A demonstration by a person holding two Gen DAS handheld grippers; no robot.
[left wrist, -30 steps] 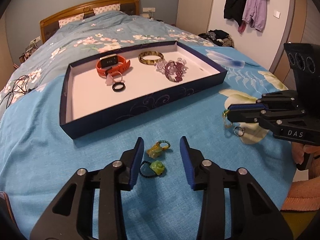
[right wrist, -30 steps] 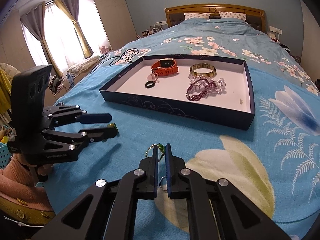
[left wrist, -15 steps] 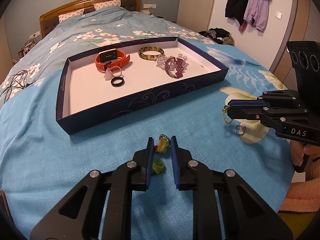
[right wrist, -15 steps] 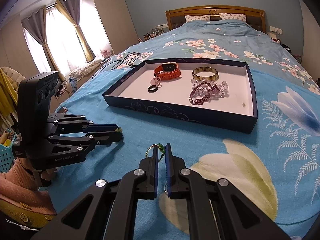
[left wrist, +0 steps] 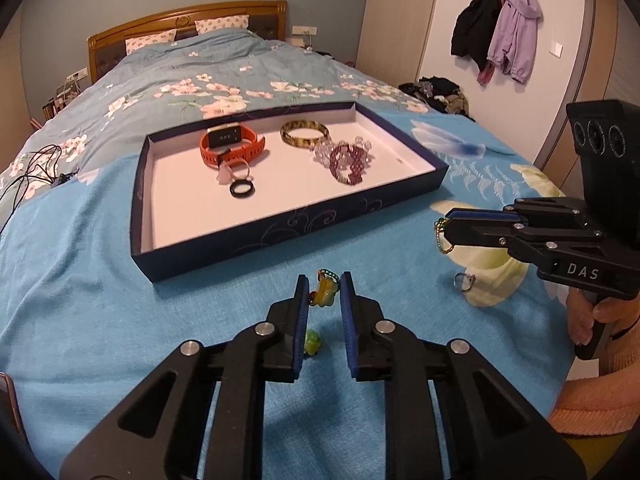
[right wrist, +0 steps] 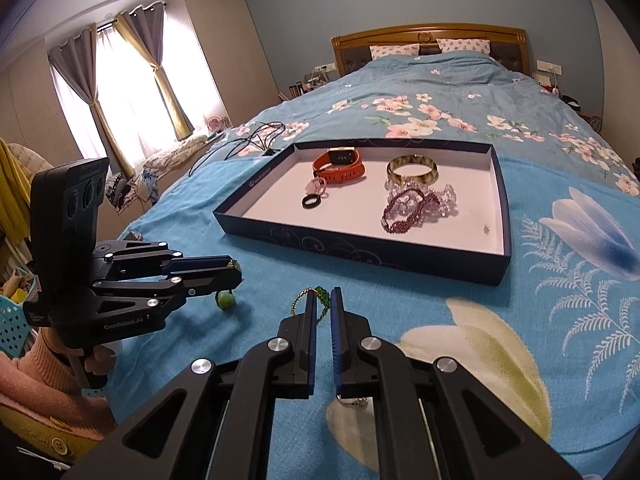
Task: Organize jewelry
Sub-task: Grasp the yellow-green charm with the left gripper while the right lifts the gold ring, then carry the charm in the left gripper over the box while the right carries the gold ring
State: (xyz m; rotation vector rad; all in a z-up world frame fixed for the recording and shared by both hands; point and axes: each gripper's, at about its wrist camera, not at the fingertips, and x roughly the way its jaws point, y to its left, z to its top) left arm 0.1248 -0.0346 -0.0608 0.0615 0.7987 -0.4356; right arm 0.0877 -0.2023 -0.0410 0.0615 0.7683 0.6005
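The left gripper (left wrist: 324, 285), jaws just narrowed onto the yellow-green charm (left wrist: 325, 293), sits nearest the tray (left wrist: 280, 236) (toward the headboard); the right gripper (right wrist: 322, 300) pinches a beaded chain (right wrist: 301, 298).

Right gripper (right wrist: 323, 300) jaws clamped on beaded chain (right wrist: 320, 293); navy tray (right wrist: 360, 246) beyond, on bedspread (right wrist: 540, 320)

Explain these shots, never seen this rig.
No robot: a person holds a hand-held gripper in each hand, each carrying a fisheye camera looking along its fingers. One picture is from the left hand-held gripper, one from the right hand-held gripper. On the bed sits a tray with a watch, bangle, bead bracelets, black ring. The left jaws have just been closing, a yellow charm pinched between them; the right is shut on a beaded chain. A green charm and a loose ring lie on the bed.
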